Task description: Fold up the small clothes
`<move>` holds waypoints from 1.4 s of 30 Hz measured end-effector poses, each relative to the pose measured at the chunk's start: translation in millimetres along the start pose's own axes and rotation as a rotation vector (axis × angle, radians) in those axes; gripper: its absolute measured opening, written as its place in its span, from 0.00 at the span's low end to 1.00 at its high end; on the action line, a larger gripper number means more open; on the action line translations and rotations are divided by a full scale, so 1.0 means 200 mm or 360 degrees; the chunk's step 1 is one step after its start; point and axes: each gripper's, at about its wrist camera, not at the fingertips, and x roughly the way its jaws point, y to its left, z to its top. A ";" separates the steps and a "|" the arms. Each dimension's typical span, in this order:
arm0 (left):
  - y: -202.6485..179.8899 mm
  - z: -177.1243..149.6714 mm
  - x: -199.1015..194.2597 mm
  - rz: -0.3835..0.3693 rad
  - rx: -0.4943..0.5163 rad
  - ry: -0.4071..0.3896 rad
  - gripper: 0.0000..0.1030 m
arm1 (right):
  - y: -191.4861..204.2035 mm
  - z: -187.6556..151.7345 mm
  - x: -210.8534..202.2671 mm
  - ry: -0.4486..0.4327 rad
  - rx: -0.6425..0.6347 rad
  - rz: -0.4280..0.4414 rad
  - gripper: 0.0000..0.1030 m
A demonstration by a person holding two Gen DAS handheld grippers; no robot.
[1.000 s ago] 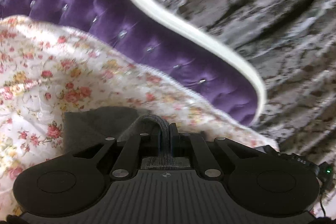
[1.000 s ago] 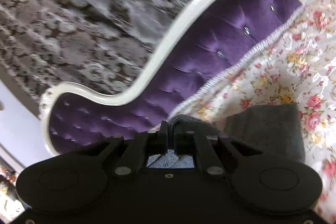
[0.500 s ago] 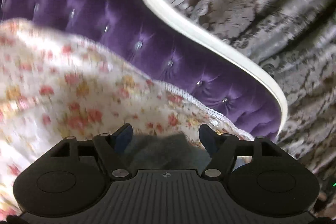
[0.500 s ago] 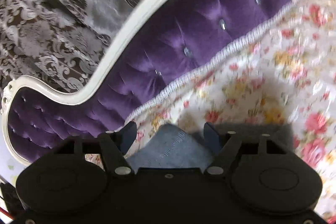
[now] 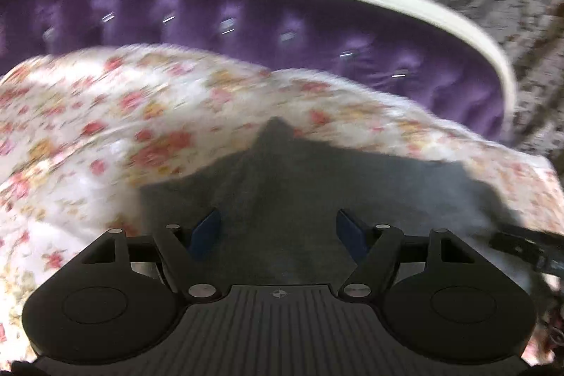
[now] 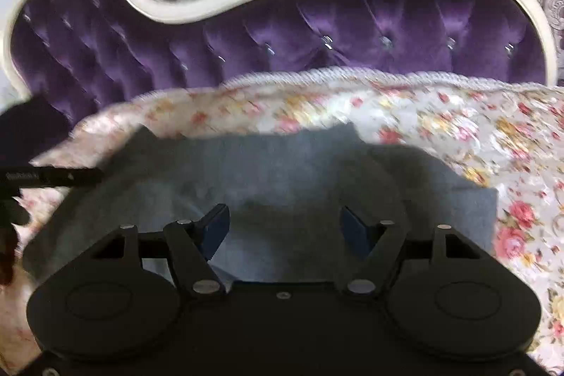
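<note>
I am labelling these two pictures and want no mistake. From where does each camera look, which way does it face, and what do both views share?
Left wrist: sits on the left gripper, looking forward and downward over its open blue-padded fingers at the grey knitted garment.
Right wrist: sits on the right gripper, facing likewise over its open fingers at the garment; a black part at the left edge is probably the other gripper.
Shared: the garment, floral bedspread, purple tufted headboard.

Floral bedspread (image 6: pixel 440 115) – pink and yellow roses, corded edge, grey folded garment (image 6: pixel 282 171) lying flat on it
</note>
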 end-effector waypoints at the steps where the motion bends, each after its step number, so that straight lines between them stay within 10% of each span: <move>1: 0.03 0.00 0.02 0.0057 -0.0032 0.0009 0.69 | -0.02 -0.01 0.02 0.0017 0.0016 -0.0046 0.70; 20: -0.15 -0.32 -0.38 0.0094 0.0316 -0.0195 0.69 | 0.17 -0.05 -0.21 -0.0228 -0.0144 -0.0070 0.74; 29: -0.06 -0.51 -0.31 0.0124 0.0204 -0.0147 0.81 | 0.45 -0.02 -0.05 -0.0200 -0.0305 -0.0019 0.76; 42: -0.06 -0.53 -0.31 0.0119 0.0213 -0.0181 0.82 | 0.39 0.00 0.32 0.0011 -0.0200 -0.0331 0.88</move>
